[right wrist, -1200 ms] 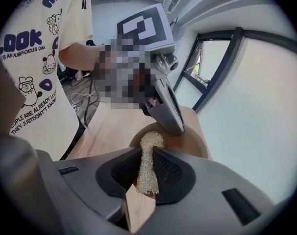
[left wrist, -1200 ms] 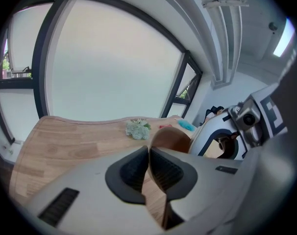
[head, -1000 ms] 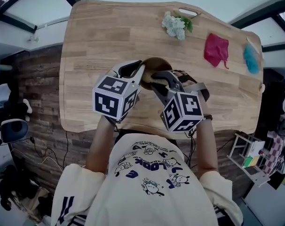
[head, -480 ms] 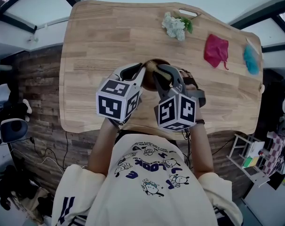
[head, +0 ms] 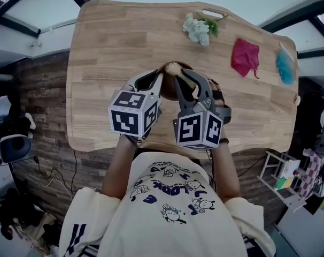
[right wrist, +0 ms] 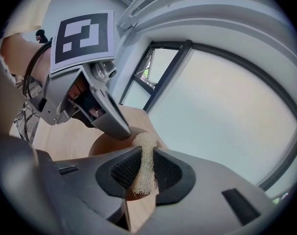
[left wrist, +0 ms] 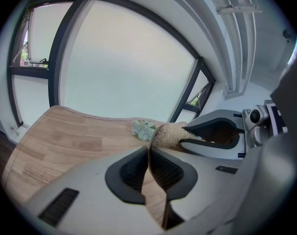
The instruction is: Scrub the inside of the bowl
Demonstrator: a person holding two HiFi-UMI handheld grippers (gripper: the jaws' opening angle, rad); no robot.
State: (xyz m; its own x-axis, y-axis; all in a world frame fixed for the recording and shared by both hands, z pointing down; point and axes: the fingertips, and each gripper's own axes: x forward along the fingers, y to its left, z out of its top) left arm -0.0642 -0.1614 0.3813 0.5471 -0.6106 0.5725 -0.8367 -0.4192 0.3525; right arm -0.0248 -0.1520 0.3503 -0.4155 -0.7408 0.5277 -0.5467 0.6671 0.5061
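Two hand-held tongs work at a wooden bowl (head: 171, 89) on a desk (head: 108, 47).
The left tongs (left wrist: 149, 152) pinch the bowl's rim, apparently to steady it. Just beside them, the right tongs (right wrist: 141, 153) clamp a straw-coloured scrubber (right wrist: 142, 173), its tip poking toward the bowl's hollow for rubbing. Well beyond both lie flowers (head: 199, 29) and a red cloth (head: 245, 57).

**Off-task items on the desk**

A pale wooden desk (head: 108, 47) carries a bunch of whitish-green flowers (head: 198, 30) near its far edge. To their right lies a crumpled red cloth (head: 245, 57) — a blue cloth (head: 285, 67) sits just beside it. Dark plank floor (head: 41, 106) shows at left.
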